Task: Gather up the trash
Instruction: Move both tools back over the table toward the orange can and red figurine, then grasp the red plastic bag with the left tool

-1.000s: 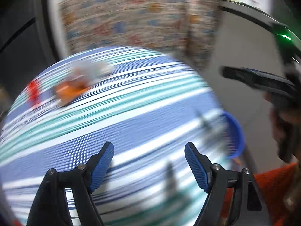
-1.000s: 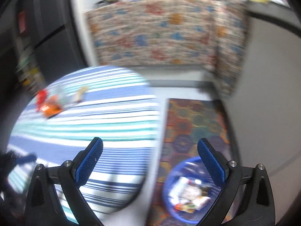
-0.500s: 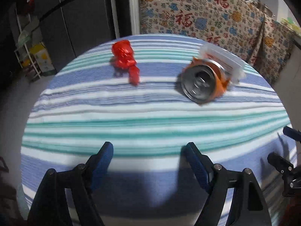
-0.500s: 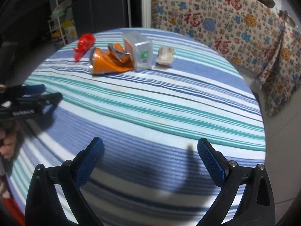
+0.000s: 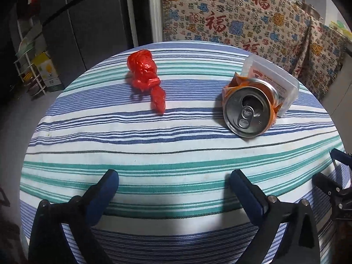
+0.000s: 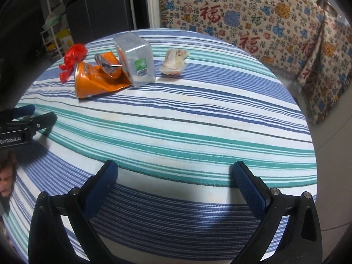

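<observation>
Both views now face 4 scraps on the striped round table (image 6: 198, 132): crushed orange can (image 5: 248, 107), red plastic wad (image 5: 145, 74), clear box (image 6: 136, 59), pale wrapper (image 6: 175, 61). Left gripper (image 5: 173, 189), jaws opening, empty, sits nearer than the open, empty right gripper (image 6: 173, 184).

Shiny metal can (image 5: 247, 109); woven, probably cotton tablecloth (image 5: 154, 154).

**Round table and its load**

The round table (image 5: 154, 154) carries a striped cloth. Ahead of the left fingers (image 5: 105, 189) lies a red plastic bag (image 5: 146, 74). Ahead of the right fingers (image 6: 248, 184): a crushed orange can (image 6: 96, 79) touching a clear plastic box (image 6: 136, 57), and a crumpled wrapper (image 6: 175, 61) just beside.
</observation>
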`<state>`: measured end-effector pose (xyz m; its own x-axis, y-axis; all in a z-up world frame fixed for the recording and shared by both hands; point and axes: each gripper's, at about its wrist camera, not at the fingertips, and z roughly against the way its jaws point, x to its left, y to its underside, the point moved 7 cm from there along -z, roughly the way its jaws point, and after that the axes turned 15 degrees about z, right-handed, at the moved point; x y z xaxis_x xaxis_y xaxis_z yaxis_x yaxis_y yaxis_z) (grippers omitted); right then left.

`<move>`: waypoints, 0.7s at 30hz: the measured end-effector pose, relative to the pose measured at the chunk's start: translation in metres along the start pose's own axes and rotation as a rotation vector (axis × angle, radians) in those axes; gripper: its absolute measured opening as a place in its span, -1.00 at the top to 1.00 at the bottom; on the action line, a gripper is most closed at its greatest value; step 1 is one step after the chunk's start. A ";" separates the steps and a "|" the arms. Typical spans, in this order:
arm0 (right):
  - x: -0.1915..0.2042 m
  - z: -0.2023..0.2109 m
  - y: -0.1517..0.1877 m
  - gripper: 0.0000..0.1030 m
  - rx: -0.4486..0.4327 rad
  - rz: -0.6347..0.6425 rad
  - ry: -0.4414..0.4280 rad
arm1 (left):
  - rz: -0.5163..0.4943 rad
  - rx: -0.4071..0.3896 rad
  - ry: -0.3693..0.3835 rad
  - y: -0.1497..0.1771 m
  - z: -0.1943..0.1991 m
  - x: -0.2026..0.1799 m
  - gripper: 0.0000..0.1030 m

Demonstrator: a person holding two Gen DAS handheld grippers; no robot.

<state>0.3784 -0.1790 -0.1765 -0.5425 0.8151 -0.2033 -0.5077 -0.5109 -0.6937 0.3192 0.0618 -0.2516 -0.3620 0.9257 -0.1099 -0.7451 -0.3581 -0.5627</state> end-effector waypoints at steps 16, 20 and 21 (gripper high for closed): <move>0.001 -0.001 -0.002 -0.99 -0.001 0.001 -0.002 | 0.079 0.021 0.043 -0.139 -0.065 0.028 -0.26; 0.001 -0.001 -0.002 -0.99 -0.001 0.002 -0.003 | 0.034 0.011 0.036 -0.125 -0.058 0.028 0.41; 0.002 -0.001 -0.002 -0.99 -0.001 0.001 -0.002 | 0.033 0.012 0.034 -0.119 -0.053 0.028 0.41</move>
<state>0.3795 -0.1762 -0.1762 -0.5447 0.8138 -0.2025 -0.5064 -0.5117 -0.6941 0.4271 0.1372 -0.2309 -0.3673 0.9170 -0.1555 -0.7398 -0.3894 -0.5487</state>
